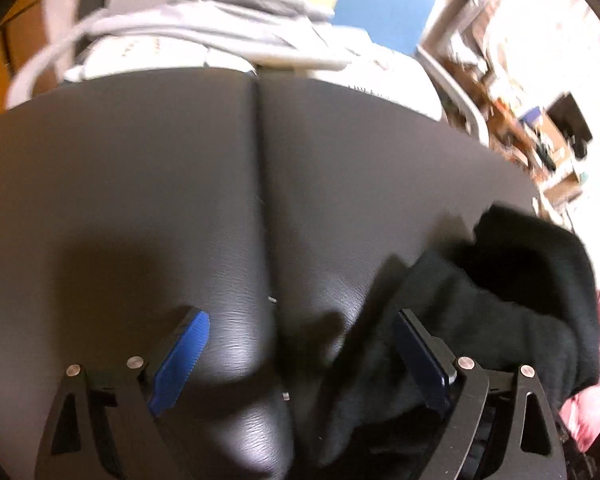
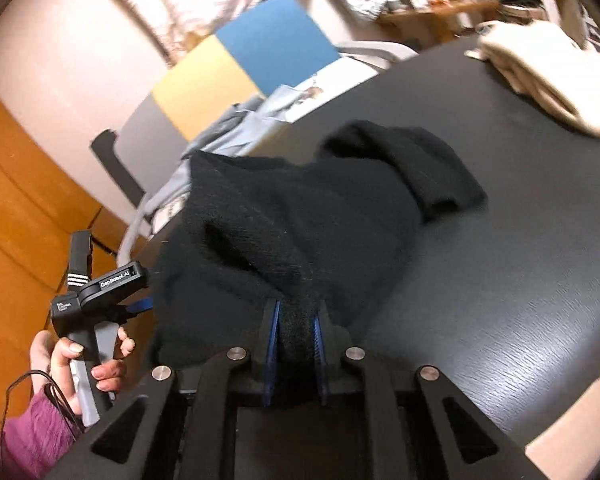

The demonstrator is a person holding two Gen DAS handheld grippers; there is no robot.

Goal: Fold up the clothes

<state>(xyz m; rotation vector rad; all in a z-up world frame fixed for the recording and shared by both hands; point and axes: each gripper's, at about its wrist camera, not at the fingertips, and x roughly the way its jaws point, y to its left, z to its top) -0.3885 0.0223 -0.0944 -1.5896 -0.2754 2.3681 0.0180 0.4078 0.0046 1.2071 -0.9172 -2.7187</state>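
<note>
Black knit garment lay bunched on dark table, one part lifted. Right gripper was clamped on gathered fold of it. Left gripper stood w/ jaws wide apart, nothing between, just beside garment edge. Cream garment sat at far end. Judgement: left shd take opposite edge, both pull taut, lay flat before creasing; bunched knit prob. slips.

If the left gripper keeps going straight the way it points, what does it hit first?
Most likely the bare black table: the left gripper is open and angled down at it. The black garment lies off to its right side; depth is unclear.
</note>
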